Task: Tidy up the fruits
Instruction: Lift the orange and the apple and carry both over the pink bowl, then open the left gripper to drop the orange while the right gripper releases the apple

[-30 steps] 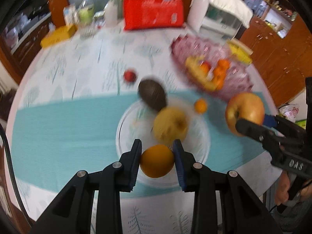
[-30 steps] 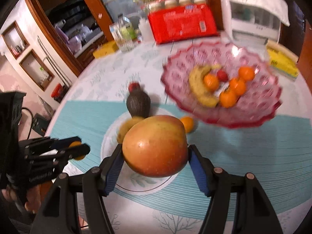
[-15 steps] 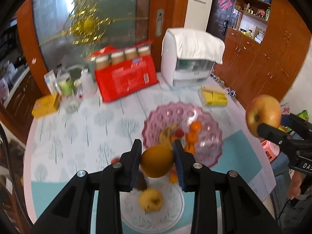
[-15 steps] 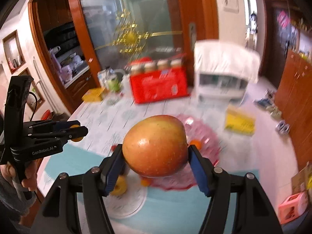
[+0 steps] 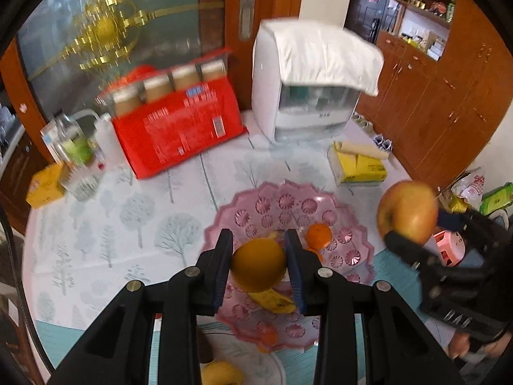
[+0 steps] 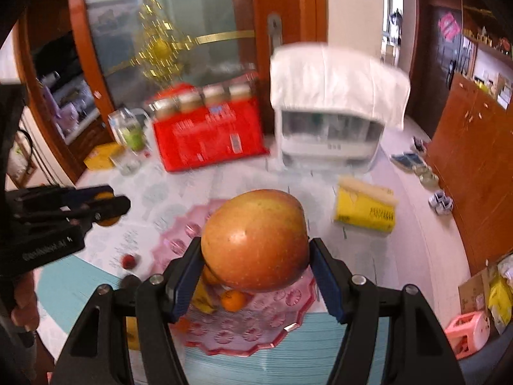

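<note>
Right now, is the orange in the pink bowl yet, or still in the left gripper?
Still in the gripper. The left gripper is shut on the orange, held above the pink bowl, not resting in it.

A home dining room, probably: round table point(image 5: 96, 224) under a tree-print cloth, pink fruit bowl point(image 5: 340, 211), tissue box point(image 5: 359, 165), wooden cabinets point(image 5: 449, 102), glass-panelled door point(image 5: 154, 16), shoes on the floor point(image 6: 442, 200)
</note>
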### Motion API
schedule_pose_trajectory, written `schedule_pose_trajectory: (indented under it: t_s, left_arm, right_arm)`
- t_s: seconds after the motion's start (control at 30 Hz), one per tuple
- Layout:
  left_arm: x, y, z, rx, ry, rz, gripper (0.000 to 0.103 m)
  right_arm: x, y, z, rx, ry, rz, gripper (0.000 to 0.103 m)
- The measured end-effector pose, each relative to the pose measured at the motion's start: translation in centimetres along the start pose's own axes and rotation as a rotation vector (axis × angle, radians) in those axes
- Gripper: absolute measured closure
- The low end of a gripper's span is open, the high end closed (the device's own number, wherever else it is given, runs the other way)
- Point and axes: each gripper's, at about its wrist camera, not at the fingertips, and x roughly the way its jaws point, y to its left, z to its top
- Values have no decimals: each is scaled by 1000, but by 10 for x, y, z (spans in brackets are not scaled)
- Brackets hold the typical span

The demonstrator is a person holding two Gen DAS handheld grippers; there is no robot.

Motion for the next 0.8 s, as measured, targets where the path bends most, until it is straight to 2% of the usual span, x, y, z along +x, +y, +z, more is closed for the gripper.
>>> schedule_pose_trajectory:
  t_s: [0.2, 0.4, 0.5, 0.73, 0.8]
  left_arm:
    - [78, -9, -16, -23, 111, 1, 72]
    - [134, -20, -36, -11, 189, 25, 72]
    - [151, -25, -40, -1, 206, 32, 72]
    - [169, -32, -46, 34, 232, 49, 71]
    - [169, -33, -47, 37, 230, 51, 63]
  right_arm:
    - [60, -2, -35, -10, 120, -3, 37]
    - [102, -4, -62, -6, 204, -23, 38]
    - [113, -4, -70, -2, 217, -29, 38]
    - [119, 3, -76, -5, 179, -28, 37]
    - [118, 2, -78, 1, 164, -30, 37]
